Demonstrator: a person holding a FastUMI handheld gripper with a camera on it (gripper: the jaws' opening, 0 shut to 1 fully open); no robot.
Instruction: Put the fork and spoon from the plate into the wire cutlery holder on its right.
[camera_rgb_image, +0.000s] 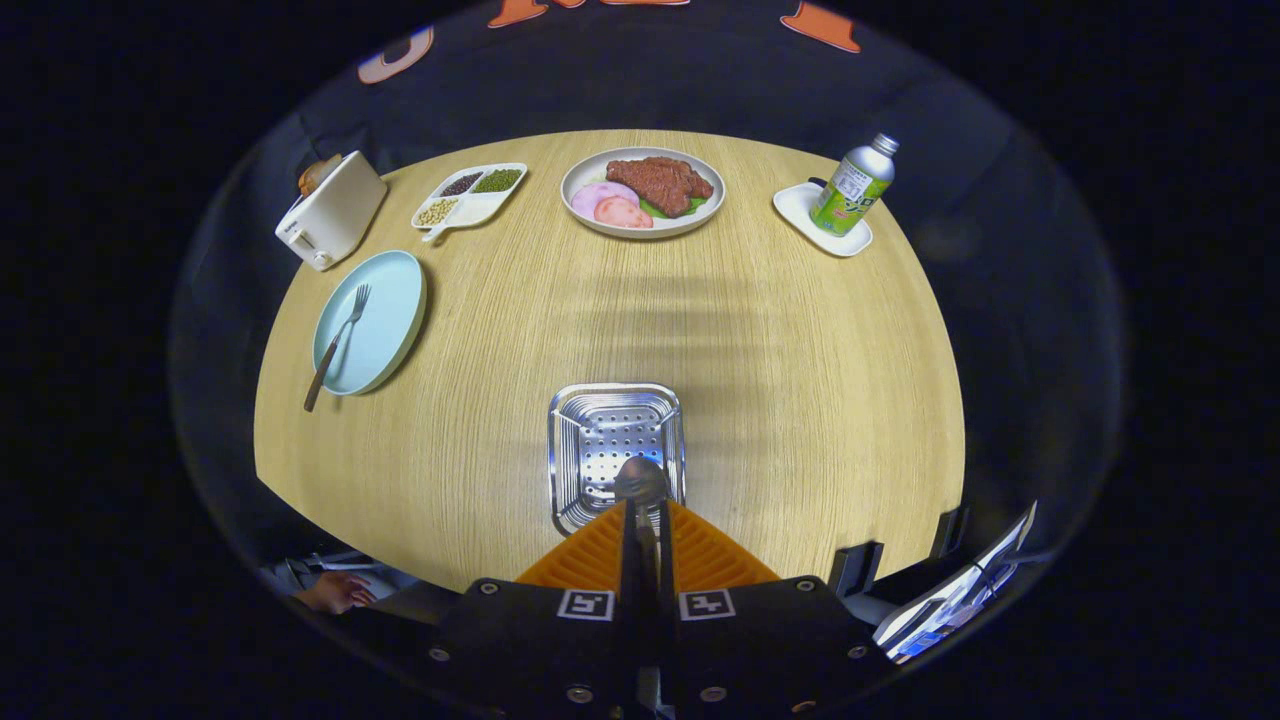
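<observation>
Over the table (800, 400), jaws (645, 515) clamp the spoon (641, 482) above the holder (612, 440)

The handle of the spoon (642, 500) is hidden between the closed fingers of the gripper (642, 512); only its bowl is seen. The near rim of the cutlery holder (615, 440) is covered by the fingers. A hand (335, 592) is cut off below the table (800, 400). The print on the bottle (852, 185) is too small to be read.
</observation>
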